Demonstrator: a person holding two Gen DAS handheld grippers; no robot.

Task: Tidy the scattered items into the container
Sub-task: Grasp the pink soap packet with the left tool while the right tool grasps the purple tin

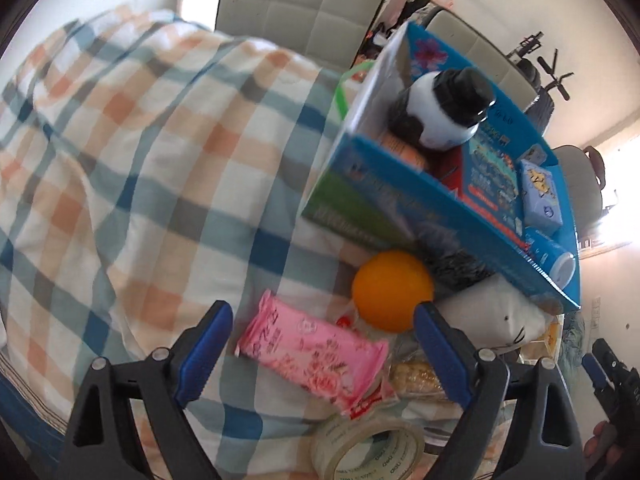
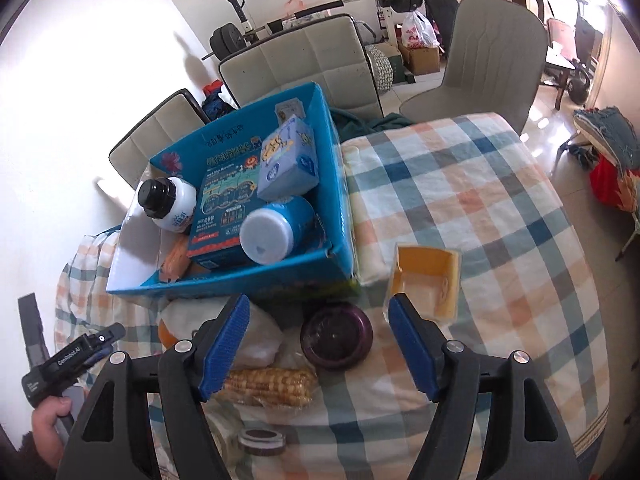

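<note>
Left wrist view: mounted behind the left gripper (image 1: 322,352), whose blue pads frame the lower centre. It looks down and forward, close over the checked tablecloth (image 1: 120,168), with the blue box (image 1: 400,204) tilted at upper right.

Right wrist view: mounted behind the right gripper (image 2: 320,344), looking down and forward from close above the table, box (image 2: 336,176) at centre left, chairs (image 2: 304,56) and room at top.

Shared area: the box, the tablecloth (image 2: 480,200) and the corn cob (image 2: 272,386) (image 1: 412,376). Each view catches the opposite gripper at a lower frame edge.
</note>
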